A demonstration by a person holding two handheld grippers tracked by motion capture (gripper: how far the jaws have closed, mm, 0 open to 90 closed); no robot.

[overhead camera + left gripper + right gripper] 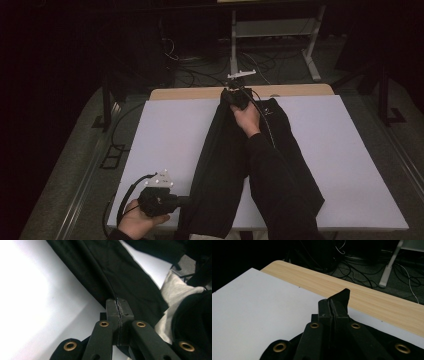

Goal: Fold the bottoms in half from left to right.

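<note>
Trousers (342,296) pinched in claw (329,308) (right).

Dim room – white glare, soft close-up focus

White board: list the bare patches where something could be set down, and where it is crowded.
Free: the wide strip of the white board left of the black trousers, and the strip to their right, up to the board's right edge. The wooden table edge behind is narrow. Crowded: the middle, under the trousers and the person's sleeve.
</note>
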